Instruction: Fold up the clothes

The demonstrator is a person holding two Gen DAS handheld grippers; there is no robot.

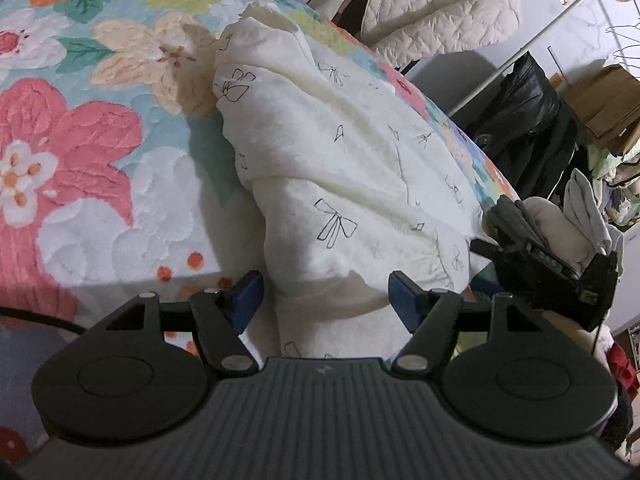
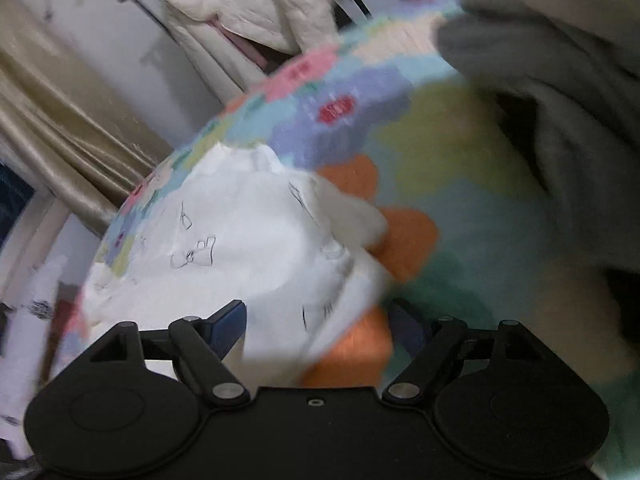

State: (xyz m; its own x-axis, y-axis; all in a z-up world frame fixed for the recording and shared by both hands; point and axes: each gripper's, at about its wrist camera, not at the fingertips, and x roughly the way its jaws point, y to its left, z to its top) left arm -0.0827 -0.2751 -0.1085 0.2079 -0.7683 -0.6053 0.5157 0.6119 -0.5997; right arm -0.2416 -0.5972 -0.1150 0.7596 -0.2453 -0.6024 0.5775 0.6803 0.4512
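A white fleecy garment [image 1: 340,168] printed with thin black bow outlines lies bunched on a flowered bedspread [image 1: 80,152]. My left gripper [image 1: 326,300] is open, its blue pads on either side of the garment's near edge, with the cloth lying between them. In the blurred right wrist view the same white garment [image 2: 240,248] lies crumpled on the bedspread [image 2: 460,220]. My right gripper [image 2: 318,324] is open over the garment's near edge. The other gripper [image 1: 548,264] shows at the garment's right end in the left wrist view. A grey garment [image 2: 560,128] lies at the right.
A cream quilted jacket [image 1: 440,0] hangs beyond the bed. A black bag [image 1: 524,128], cardboard boxes [image 1: 608,100] and a heap of clothes [image 1: 616,184] stand off the bed's right side. Beige curtains [image 2: 60,112] hang at the left.
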